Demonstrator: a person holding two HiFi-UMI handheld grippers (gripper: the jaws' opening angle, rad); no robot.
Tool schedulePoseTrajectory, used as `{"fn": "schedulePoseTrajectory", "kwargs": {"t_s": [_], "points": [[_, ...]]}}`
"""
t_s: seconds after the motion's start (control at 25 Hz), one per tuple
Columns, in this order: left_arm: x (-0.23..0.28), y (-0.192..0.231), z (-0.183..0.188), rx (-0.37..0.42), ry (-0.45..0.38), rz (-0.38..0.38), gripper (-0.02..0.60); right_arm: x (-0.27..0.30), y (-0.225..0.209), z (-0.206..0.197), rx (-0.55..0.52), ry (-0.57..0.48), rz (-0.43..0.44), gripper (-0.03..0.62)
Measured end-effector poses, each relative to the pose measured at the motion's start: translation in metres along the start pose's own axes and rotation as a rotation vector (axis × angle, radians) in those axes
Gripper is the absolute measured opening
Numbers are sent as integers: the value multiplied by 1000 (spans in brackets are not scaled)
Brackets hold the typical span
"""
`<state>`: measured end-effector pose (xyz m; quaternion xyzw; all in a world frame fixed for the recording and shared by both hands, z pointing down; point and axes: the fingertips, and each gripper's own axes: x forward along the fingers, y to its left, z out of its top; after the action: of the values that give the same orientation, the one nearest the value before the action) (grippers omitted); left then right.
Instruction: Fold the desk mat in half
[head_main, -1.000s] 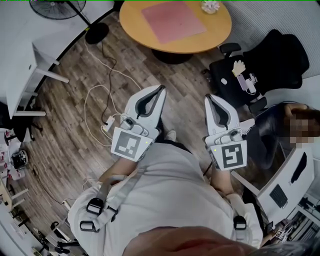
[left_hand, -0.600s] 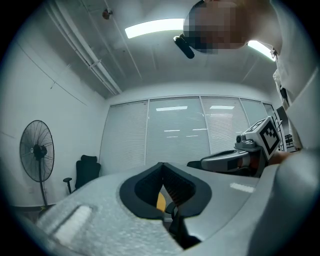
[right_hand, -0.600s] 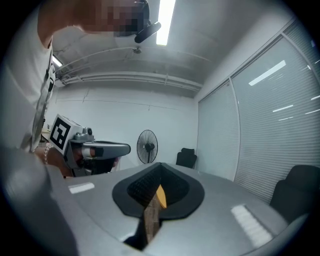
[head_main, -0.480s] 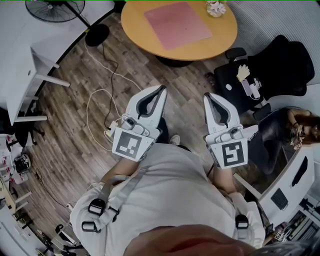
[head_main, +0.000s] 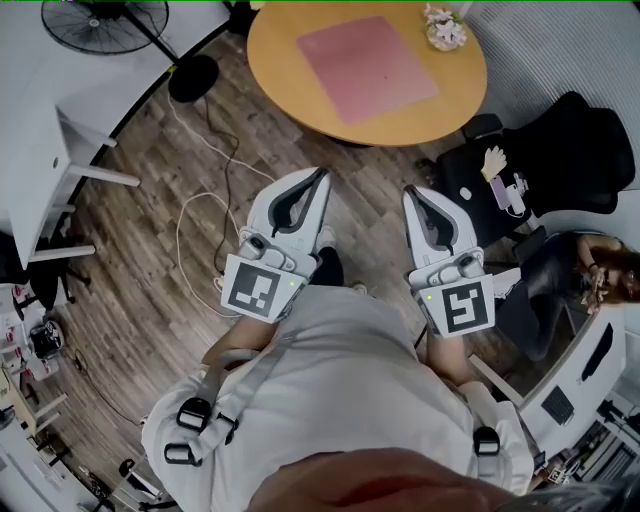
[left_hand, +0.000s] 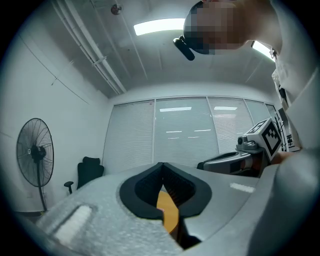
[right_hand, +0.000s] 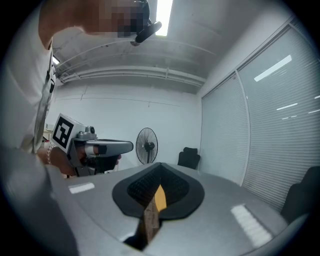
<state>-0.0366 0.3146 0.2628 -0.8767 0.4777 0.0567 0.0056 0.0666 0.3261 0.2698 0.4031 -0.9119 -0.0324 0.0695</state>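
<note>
My left gripper (head_main: 321, 177) and right gripper (head_main: 411, 193) were both shut and empty, well short of the pink desk mat (head_main: 367, 68) on the far round table (head_main: 285, 85), so I reckoned: get closer, open up first.

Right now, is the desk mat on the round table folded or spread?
Spread: the pink desk mat lies as one flat rectangle on the round table, no edge turned over.
</note>
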Motion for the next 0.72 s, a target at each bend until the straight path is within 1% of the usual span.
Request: {"fn": "schedulePoseTrajectory", "kwargs": {"t_s": [0.36,0.72], "points": [[17,71,-4,-9,15,-6,5,71,2,10,7,19,-17,5],[20,97,-18,-23,46,-25,5,99,6,4,12,36,-25,5]]}}
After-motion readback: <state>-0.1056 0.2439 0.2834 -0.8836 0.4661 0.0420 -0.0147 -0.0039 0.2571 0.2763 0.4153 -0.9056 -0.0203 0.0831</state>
